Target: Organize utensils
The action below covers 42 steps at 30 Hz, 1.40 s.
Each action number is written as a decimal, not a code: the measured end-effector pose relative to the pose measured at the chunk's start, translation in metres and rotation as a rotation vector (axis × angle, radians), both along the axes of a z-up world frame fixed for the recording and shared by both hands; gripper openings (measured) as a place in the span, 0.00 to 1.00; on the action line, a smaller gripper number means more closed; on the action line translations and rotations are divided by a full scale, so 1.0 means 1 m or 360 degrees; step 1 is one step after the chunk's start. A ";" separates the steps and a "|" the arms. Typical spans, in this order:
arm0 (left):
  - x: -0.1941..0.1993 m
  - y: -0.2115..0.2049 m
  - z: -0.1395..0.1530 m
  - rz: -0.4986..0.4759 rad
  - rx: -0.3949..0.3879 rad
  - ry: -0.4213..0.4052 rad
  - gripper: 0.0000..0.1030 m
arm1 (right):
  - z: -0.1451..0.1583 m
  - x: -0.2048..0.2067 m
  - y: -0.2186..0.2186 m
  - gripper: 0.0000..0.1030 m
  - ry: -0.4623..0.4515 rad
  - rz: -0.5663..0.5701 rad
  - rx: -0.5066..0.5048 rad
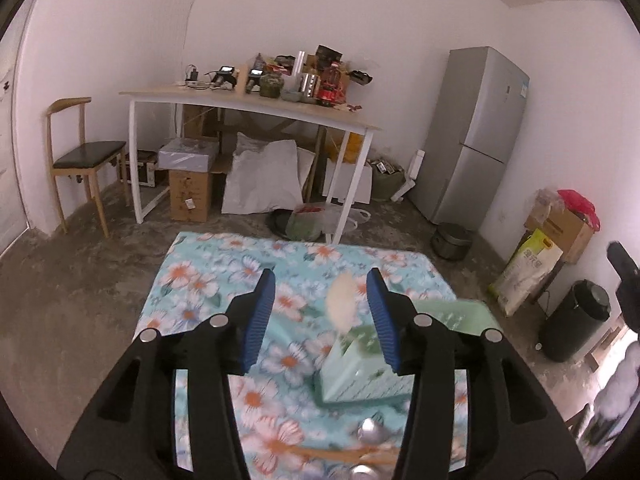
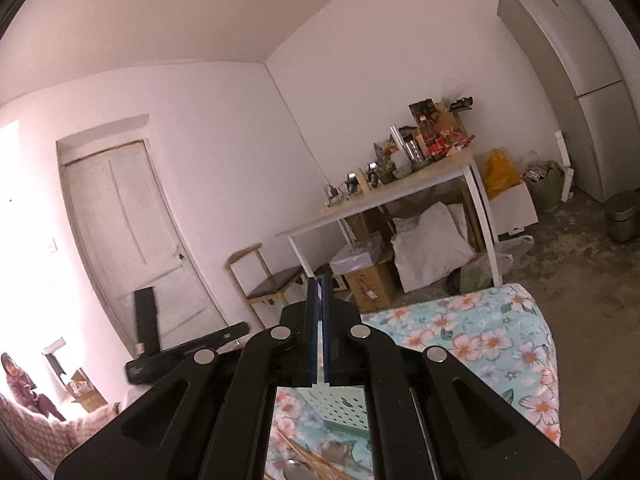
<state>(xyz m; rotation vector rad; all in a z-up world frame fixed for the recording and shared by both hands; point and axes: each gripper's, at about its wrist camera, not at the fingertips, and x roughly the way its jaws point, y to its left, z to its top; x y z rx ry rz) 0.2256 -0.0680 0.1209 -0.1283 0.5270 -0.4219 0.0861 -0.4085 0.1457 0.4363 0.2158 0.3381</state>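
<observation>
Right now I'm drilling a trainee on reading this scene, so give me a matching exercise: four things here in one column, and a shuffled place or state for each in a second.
1. left gripper
2. right gripper
3. pale green perforated plastic utensil holder
4. tall silver fridge

a. standing on the floor against the wall
b. jaws shut, nothing between them
c. sitting on the floral cloth
d. jaws open

Pairs: 1-d, 2-b, 3-c, 4-a
</observation>
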 end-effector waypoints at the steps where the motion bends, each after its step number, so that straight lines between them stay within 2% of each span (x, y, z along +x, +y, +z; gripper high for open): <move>1: -0.003 0.004 -0.005 0.0017 -0.0001 0.0009 0.45 | -0.008 0.003 0.003 0.02 0.0063 -0.0002 -0.0038; 3: -0.009 0.015 -0.019 0.0043 -0.0019 0.0048 0.46 | -0.021 0.009 0.009 0.02 0.0163 0.0040 -0.0093; 8: -0.026 0.046 -0.055 0.0141 -0.0044 0.0138 0.48 | -0.080 0.034 0.048 0.05 0.0583 0.0236 -0.0323; 11: -0.037 0.058 -0.075 0.0217 0.0032 0.0151 0.51 | -0.118 0.045 0.084 0.24 0.0782 0.0372 -0.0470; 12: -0.042 0.063 -0.084 0.0244 0.0063 0.0166 0.51 | -0.125 0.046 0.092 0.31 0.0805 0.0396 -0.0500; 16: -0.051 0.082 -0.106 0.0310 0.0072 0.0217 0.52 | -0.154 0.056 0.141 0.32 0.0881 0.0503 -0.0740; 19: -0.057 0.097 -0.122 0.0352 0.0035 0.0246 0.53 | -0.169 0.052 0.176 0.32 0.0876 0.0595 -0.0901; 23: -0.060 0.109 -0.138 0.0367 -0.0026 0.0292 0.53 | -0.176 0.054 0.203 0.32 0.0897 0.0639 -0.1017; 32: -0.057 0.118 -0.165 0.0341 -0.0134 0.0393 0.53 | -0.193 0.073 0.227 0.36 0.0963 0.0524 -0.1064; 36: -0.056 0.117 -0.171 0.0320 -0.0155 0.0403 0.53 | -0.190 0.079 0.227 0.36 0.1000 0.0459 -0.0929; 38: -0.057 0.116 -0.172 0.0300 -0.0171 0.0398 0.53 | -0.189 0.084 0.224 0.32 0.1032 0.0439 -0.0832; 42: -0.058 0.121 -0.173 0.0283 -0.0221 0.0399 0.53 | -0.185 0.090 0.211 0.18 0.1089 0.0395 -0.0635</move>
